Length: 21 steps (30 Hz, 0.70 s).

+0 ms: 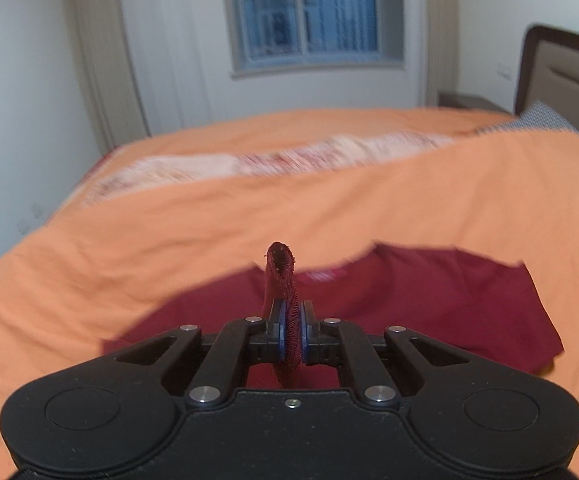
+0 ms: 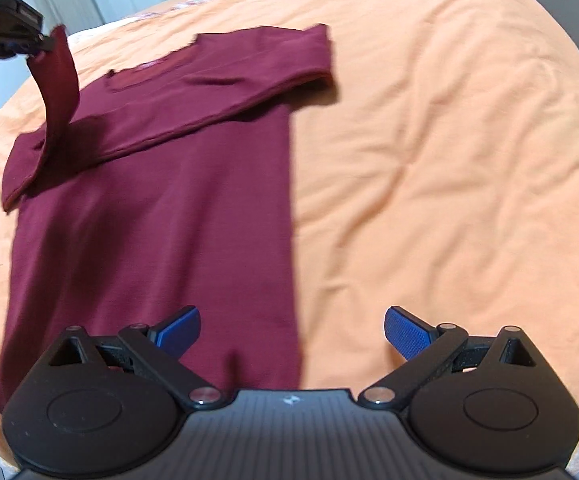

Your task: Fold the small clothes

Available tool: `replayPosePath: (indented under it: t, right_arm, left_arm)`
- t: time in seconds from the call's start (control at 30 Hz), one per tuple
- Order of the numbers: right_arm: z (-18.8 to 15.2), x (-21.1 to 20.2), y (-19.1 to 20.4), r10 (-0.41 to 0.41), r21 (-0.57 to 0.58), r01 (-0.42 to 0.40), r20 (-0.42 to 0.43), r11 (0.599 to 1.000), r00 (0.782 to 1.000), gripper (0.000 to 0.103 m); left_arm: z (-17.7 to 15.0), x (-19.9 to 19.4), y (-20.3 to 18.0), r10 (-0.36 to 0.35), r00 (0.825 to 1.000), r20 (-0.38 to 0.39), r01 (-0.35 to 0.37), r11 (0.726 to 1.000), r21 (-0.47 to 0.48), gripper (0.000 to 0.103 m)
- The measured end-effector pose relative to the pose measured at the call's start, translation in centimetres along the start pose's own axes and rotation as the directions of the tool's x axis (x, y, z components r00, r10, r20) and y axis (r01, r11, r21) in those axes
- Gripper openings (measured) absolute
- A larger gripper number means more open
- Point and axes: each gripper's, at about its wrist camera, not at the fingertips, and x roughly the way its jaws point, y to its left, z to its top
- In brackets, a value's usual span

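A: Item 1, left gripper (image 1: 292,334)?
B: Clamped on a fold of the shirt (image 2: 161,208), pinched betw. blue pads (image 1: 282,336), cloth lifted off the bed (image 2: 429,160).
A: Item 2, right gripper (image 2: 292,334)?
B: Jaws wide apart, holding nothing. Shirt lies flat just ahead, mostly to its left; hem nearest, one sleeve (image 2: 249,68) folded across.

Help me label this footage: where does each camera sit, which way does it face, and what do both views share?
Left wrist: sits on the left gripper, facing across the bed toward a window; its own fingers pinch a maroon T-shirt sleeve.
Right wrist: sits on the right gripper, looking down over the shirt on the orange bedsheet; its blue-padded fingers stand open.
Shared: shirt, sheet, and the left gripper, at the right view's upper left.
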Motion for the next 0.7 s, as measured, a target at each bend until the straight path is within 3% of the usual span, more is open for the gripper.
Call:
replayPosePath:
  t: [0.27,0.3,0.4,0.53,0.6,0.7]
  right_arm:
    - [0.7,1.4,-3.7,-0.030,0.052,0.032,-0.024,0.998,0.999,0.101]
    - [1.0,1.7,-3.8,-0.030,0.053,0.032,-0.024,0.998,0.999,0.101]
    - [1.9,2.5,-3.9,-0.029,0.053,0.030,-0.018,0.998,0.999,0.101]
    - [3.8,3.7,-4.0,-0.033,0.045,0.032,0.011,0.998,0.999,0.101]
    - [5.2,4.2,-3.9,-0.054,0.022,0.053,0.043,0.998,0.998,0.101]
    - [7.8,5.5,-3.7,-0.098,-0.038,0.102,0.090,0.994,0.991,0.095]
  left_arm:
    - [-2.1,3.8,-4.2,-0.059,0.990,-0.128,0.057,0.998,-0.025,0.009]
    - [-2.4,4.2,-4.4,-0.071,0.987,-0.147,0.067,0.997,-0.032,0.012]
    - [-3.1,4.8,-4.5,-0.126,0.974,-0.188,0.116,0.991,-0.064,0.035]
    - [-3.8,4.1,-3.7,-0.176,0.968,-0.180,0.164,0.983,-0.083,0.064]
    - [-4.0,3.4,-2.8,-0.176,0.971,-0.162,0.165,0.983,-0.084,0.070]
    - [-4.5,3.7,-1.0,-0.126,0.977,-0.170,0.112,0.990,-0.088,0.070]
